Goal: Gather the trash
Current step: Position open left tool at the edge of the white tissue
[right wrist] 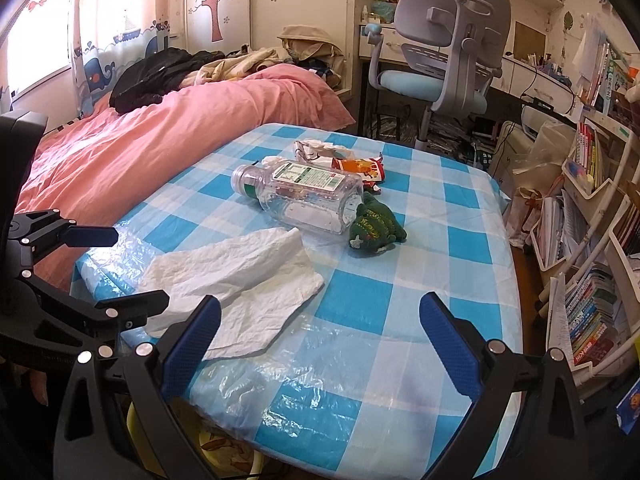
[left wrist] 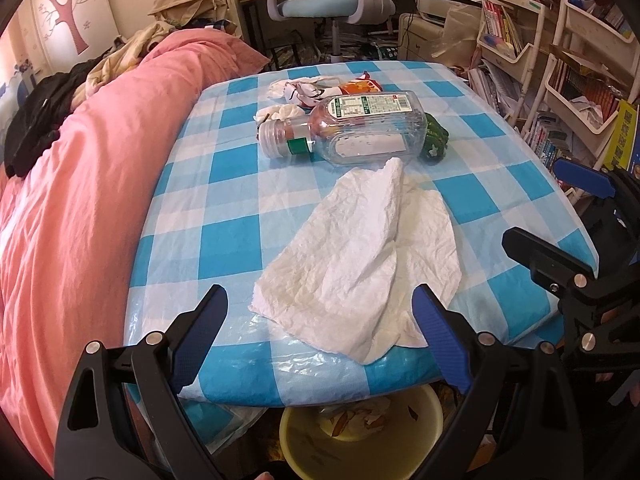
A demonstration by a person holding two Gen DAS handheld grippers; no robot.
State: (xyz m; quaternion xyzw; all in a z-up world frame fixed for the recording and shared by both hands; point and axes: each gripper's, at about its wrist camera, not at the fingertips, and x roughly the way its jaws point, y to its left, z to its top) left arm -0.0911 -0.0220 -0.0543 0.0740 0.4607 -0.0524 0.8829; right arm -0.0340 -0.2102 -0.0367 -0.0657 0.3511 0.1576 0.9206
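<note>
- Here, a crumpled white paper towel (left wrist: pixel 356 256) lies flat on the blue-checked table cover (left wrist: pixel 224 184), straight ahead of the left gripper (left wrist: pixel 320 312), with its near edge reaching between that tool's blue-padded fingers (left wrist: pixel 200 332).
- The left gripper's jaws stand wide apart and clamp nothing.
- From the right gripper (right wrist: pixel 320 320) the same towel sits ahead and to its left, close to the left fingertip; this tool's jaws are also spread apart and empty.
- Just beyond the towel, a clear plastic bottle (left wrist: pixel 344 128) lies on its side, cap end toward the left of both tools.
- A small green knitted item (right wrist: pixel 376 224) touches the bottle's base on the right.
- Farther out sit an orange snack wrapper (right wrist: pixel 360 168) and some white crumpled tissue (left wrist: pixel 280 112), near the bottle's far side.
- Below the table's near edge, under the left gripper, stands a yellow bin (left wrist: pixel 360 432) holding what may be scraps of paper; they are too dim to tell.
- To the left of the table a pink blanket (left wrist: pixel 80 200) covers a bed; an office chair (right wrist: pixel 452 48) stands beyond.
</note>
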